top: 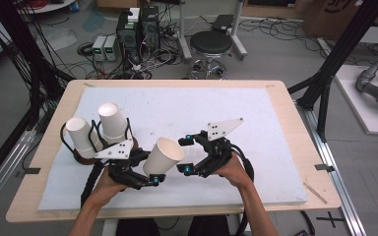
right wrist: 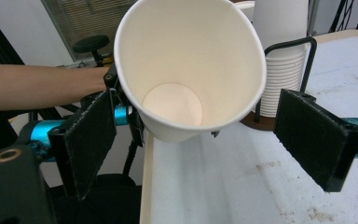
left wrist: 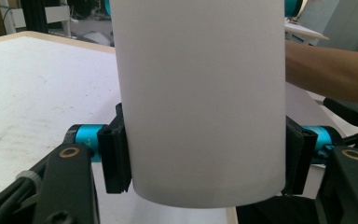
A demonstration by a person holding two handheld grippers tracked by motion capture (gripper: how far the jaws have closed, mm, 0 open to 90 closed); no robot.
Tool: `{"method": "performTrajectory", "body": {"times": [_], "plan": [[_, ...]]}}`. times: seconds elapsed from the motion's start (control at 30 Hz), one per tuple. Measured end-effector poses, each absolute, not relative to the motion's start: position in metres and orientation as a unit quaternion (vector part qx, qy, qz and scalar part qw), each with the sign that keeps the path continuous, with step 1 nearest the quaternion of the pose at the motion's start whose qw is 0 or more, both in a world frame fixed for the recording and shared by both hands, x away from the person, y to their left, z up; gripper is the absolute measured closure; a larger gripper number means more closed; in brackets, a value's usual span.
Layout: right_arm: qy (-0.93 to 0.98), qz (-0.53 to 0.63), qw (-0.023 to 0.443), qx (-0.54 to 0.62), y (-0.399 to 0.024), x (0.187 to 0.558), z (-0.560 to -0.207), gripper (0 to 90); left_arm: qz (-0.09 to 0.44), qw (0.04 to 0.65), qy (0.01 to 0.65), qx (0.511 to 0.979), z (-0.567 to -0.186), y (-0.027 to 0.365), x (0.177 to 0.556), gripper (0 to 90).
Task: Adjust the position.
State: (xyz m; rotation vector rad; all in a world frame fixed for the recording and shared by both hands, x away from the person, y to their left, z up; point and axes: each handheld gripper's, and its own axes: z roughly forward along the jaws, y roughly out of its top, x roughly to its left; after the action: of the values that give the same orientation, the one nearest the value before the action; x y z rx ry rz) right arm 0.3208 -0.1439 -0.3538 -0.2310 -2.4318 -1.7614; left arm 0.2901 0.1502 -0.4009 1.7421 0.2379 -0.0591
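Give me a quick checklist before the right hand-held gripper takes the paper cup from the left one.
1. Left hand-held gripper shut on the white paper cup: ok.
2. Right hand-held gripper open wide enough for the cup: ok.
3. Cup's open mouth faces the right hand-held gripper: ok.
4. Cup empty inside: ok.
5. Right pads touching the cup: not ok, apart.
6. Stacks of white paper cups in the black wire holder out of the way: ok.
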Motion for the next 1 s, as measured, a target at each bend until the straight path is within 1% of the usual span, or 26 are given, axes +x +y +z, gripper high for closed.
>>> {"method": "performTrajectory", "body": {"times": [0.23,0.73,0.93,1.0], "plan": [[-0.805,-0.584,0.066,-0.075,-0.139,0.321,-0.355,13.5,-0.028,0.638,0.101,0.763,-0.403,0.145,0.289,34.7],[-0.798,-0.593,0.085,-0.064,-0.126,0.321,-0.357,13.6,-0.028,0.641,0.089,0.762,-0.402,0.136,0.288,34.7],[-0.799,-0.592,0.092,-0.058,-0.122,0.321,-0.357,15.6,-0.031,0.643,0.085,0.760,-0.402,0.134,0.288,34.7],[-0.796,-0.593,0.103,-0.056,-0.121,0.321,-0.358,17.4,-0.029,0.644,0.083,0.760,-0.402,0.133,0.288,34.7]]}}
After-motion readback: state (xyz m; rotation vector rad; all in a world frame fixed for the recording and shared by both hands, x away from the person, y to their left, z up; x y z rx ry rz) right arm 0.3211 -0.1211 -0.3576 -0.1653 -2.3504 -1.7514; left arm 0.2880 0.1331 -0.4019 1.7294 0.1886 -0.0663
